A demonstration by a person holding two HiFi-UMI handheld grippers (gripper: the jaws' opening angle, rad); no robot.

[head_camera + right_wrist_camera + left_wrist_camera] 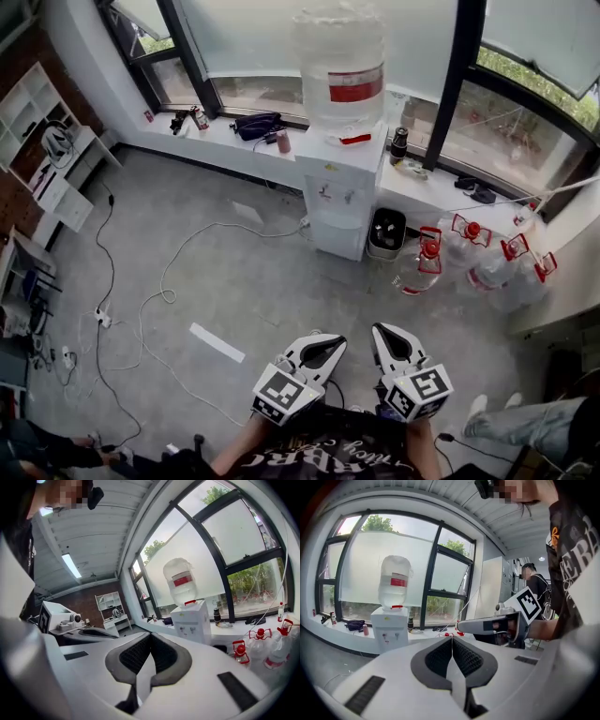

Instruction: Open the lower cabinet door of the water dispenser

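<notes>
My left tongs (323, 349) and right tongs (394, 343) are both closed on nothing, side by side at 6 o'clock. The water dispenser (339, 187) stands well apart at 12 o'clock by the window, its lower cabinet door (337, 236) shut.

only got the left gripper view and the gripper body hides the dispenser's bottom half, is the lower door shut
Observer: In the head view the lower cabinet door looks shut, flush with the front of the water dispenser.
Operator: anything on the floor beside it
Observer: A black bin stands right beside it, on the picture's right.
</notes>
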